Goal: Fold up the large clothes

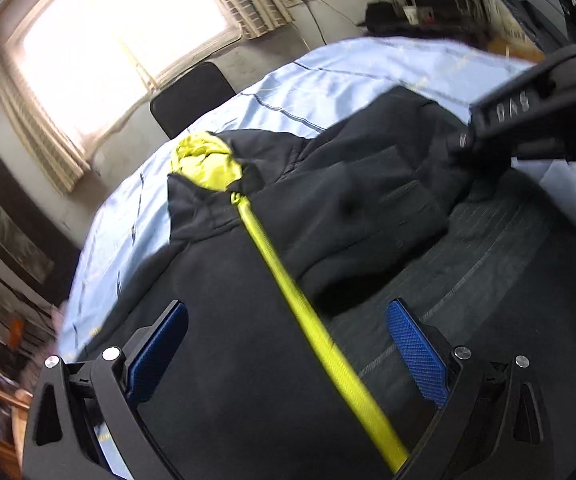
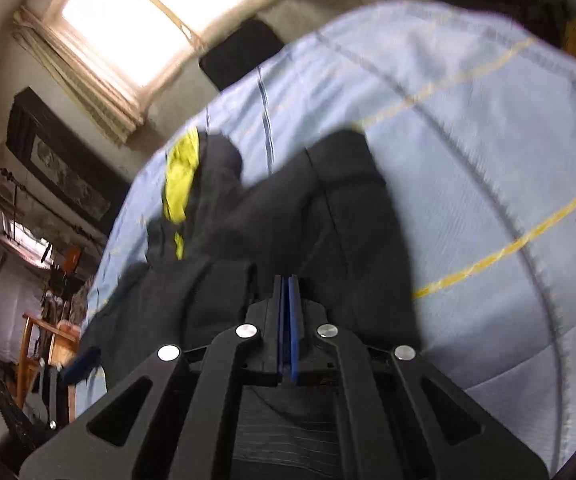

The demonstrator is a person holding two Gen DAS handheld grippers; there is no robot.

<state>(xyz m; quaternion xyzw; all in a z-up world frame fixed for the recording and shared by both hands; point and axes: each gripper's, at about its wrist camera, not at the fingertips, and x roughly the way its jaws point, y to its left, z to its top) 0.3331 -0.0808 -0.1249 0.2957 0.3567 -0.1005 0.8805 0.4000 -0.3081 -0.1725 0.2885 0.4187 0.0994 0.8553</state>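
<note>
A black jacket (image 1: pixel 248 300) with a yellow-green zip (image 1: pixel 288 280) and yellow-green hood lining (image 1: pixel 206 164) lies on a light blue sheet (image 1: pixel 327 76). My left gripper (image 1: pixel 286 344) is open just above the jacket body, its blue pads either side of the zip. My right gripper (image 2: pixel 288 312) is shut; its blue pads are pressed together over the jacket (image 2: pixel 327 220), and I cannot see cloth between them. In the left wrist view the right gripper (image 1: pixel 527 120) is over the jacket's folded sleeve (image 1: pixel 367 208). The ribbed hem (image 1: pixel 487 248) lies near it.
The blue sheet (image 2: pixel 487 160) with yellow and dark lines covers the surface. A black chair back (image 1: pixel 192 96) stands beyond the far edge under a bright window (image 1: pixel 120 40). Shelves and wooden furniture (image 2: pixel 40 344) are at the left.
</note>
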